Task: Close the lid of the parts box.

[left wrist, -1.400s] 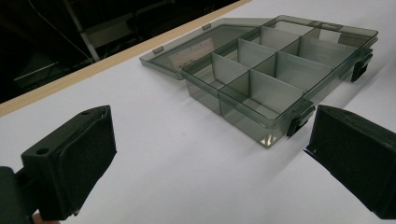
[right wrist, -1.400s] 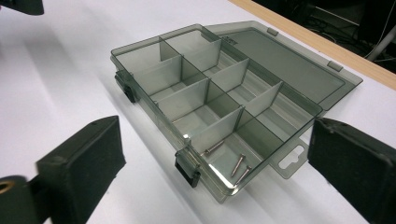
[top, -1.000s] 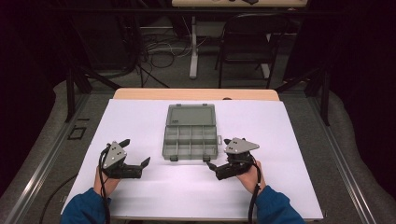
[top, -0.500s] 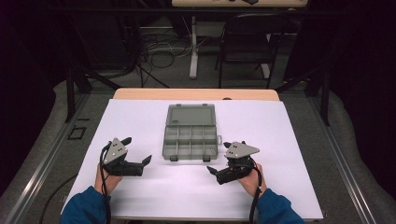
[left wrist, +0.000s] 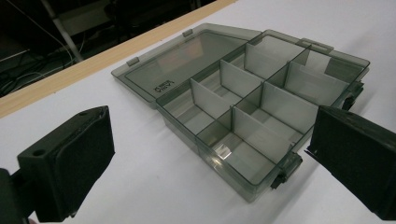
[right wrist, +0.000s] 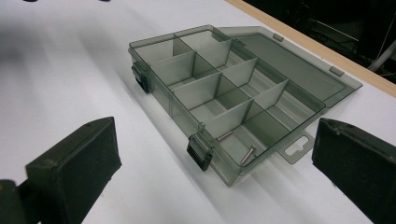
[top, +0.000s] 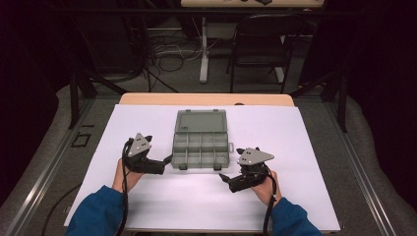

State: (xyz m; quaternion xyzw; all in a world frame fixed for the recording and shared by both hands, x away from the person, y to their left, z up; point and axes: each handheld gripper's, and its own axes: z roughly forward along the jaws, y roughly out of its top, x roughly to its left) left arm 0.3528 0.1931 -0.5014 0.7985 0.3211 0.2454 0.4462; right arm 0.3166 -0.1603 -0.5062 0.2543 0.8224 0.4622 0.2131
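A smoky-grey clear plastic organizer box (top: 200, 146) lies in the middle of the white table, its lid (top: 200, 121) folded flat toward the far side. Dividers split it into several compartments. In the right gripper view the box (right wrist: 219, 88) has two small metal pins (right wrist: 225, 136) (right wrist: 248, 155) in its nearest corner compartment. My left gripper (top: 166, 161) is open at the box's near-left corner, jaws pointing at it. In the left gripper view (left wrist: 210, 133) the box (left wrist: 243, 102) sits between the spread jaws. My right gripper (top: 225, 178) is open, just in front of the near-right corner, and holds nothing (right wrist: 215, 140).
A white sheet (top: 305, 147) covers the table, with a wooden edge (top: 206, 99) showing at the far side. Beyond it stand a black chair (top: 260, 44) and a table leg with loose cables (top: 167, 49) on the floor. Bare white surface lies either side of the box.
My left gripper has moved forward and right, up to the box's near-left corner. The right gripper has barely shifted. The box has not moved.
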